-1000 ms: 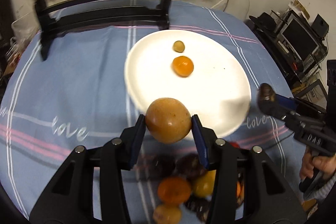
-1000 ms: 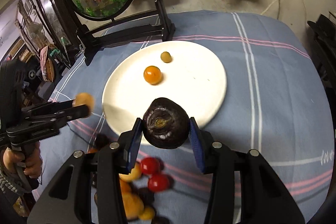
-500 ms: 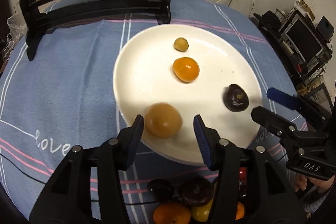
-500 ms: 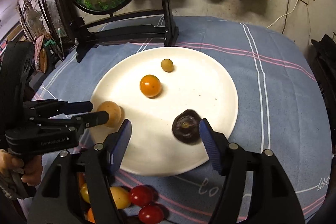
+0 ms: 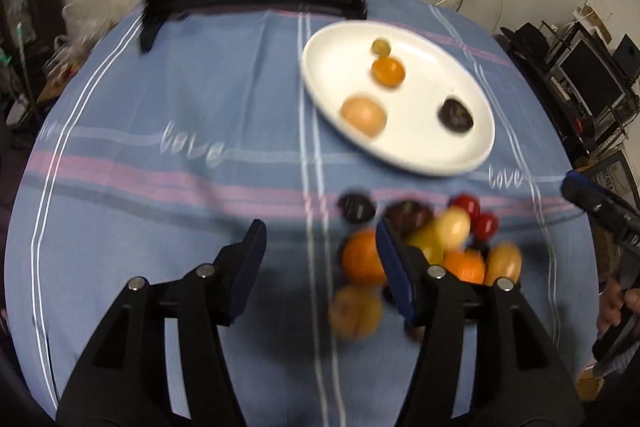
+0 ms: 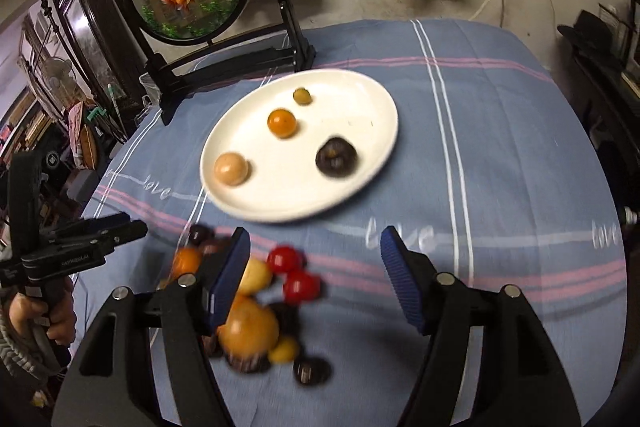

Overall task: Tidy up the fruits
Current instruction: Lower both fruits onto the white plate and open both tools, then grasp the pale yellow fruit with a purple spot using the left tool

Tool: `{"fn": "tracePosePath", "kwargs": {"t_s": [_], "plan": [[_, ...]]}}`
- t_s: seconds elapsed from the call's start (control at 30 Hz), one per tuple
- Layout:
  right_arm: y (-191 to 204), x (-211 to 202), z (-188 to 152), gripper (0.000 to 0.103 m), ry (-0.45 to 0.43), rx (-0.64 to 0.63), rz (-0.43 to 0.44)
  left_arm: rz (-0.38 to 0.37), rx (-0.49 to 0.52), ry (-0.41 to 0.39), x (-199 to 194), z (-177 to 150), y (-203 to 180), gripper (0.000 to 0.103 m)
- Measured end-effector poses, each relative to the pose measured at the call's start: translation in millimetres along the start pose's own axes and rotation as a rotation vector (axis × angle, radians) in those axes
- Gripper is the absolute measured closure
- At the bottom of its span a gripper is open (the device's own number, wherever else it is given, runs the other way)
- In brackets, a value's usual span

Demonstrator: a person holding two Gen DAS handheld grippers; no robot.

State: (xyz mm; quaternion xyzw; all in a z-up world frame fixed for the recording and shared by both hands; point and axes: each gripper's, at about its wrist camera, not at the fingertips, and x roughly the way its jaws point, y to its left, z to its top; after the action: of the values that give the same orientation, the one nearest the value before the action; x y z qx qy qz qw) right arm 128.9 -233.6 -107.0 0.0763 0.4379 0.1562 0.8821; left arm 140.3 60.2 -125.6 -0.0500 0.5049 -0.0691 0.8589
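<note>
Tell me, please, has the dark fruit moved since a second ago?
Yes. The dark fruit has left the right gripper, whose jaws have just been opening, and now lies on the white plate.

Both tools share one build: the left gripper and the right gripper have matte black, angular plastic arms, each carrying two round silver screw heads near the front. Their fingers end in dark blue pads with fine ribbing. Seen from the side, the left tool bears small white lettering on its black body, too blurred to read. A grey ribbed knit sleeve covers the wrist behind it.
</note>
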Motion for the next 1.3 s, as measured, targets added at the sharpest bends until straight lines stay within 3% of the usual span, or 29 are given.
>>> {"fn": "tracePosePath", "kwargs": {"t_s": [0.17,0.33,1.0,1.3], "plan": [[0,-19,-35,0.034,0.033,0.031,0.002,0.005,-0.005,0.036,-10,-42,3,0.044],[0,-38,-56,0.034,0.038,0.048,0.0,0.005,0.025,0.05,-9,-60,-4,0.044],[-18,-81,-80,0.034,-0.01,0.128,-0.118,-0.026,0.099,0.085,36,-53,-21,0.046],[-9,-77,-78,0.034,0.011,0.083,-0.112,-0.06,0.083,0.086,42,-55,-21,0.056]]}}
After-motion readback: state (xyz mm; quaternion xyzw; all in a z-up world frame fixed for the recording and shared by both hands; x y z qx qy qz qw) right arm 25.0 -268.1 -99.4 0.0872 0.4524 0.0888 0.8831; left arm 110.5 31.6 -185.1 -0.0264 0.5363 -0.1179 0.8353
